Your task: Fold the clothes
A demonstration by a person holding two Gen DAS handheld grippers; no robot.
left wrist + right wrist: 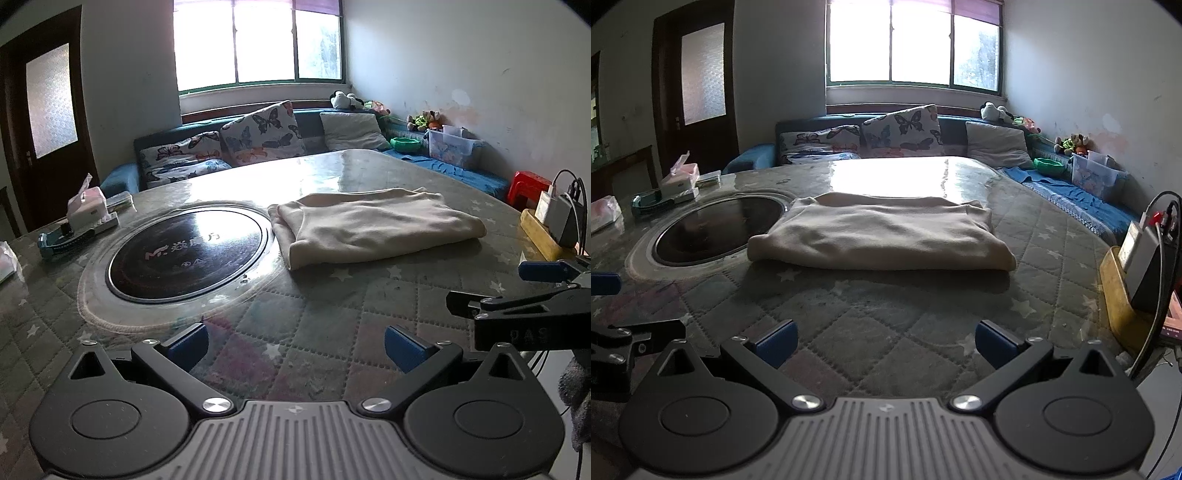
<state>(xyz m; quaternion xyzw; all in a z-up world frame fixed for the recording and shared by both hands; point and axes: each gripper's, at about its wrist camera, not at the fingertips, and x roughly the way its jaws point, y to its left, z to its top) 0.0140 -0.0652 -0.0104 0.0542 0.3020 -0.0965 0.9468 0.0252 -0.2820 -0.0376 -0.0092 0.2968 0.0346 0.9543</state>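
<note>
**The cloth lies ahead of both my hands**

My left gripper (295,347) has its fingers wide apart, with nothing between them. My right gripper (884,343) is the same: fingers apart and holding nothing. Both hang over the near part of the worktop (871,332), side by side.

The cloth (882,236) is a cream bundle, and it looks folded already. It lies flat on the worktop, just to the right of the black round plate (184,251). Its left end touches the rim around that plate.

The cloth is long from side to side, so its long edge faces me. From my right gripper it is straight ahead. From my left gripper it is ahead and off to the right (373,229). So I think my right gripper is the nearer one, and it faces the middle of the near edge. My left gripper lines up more with the end by the plate.

If one more fold is needed, I guess each gripper would go forward and take one near corner. I cannot tell from here how many layers the bundle has.
</note>
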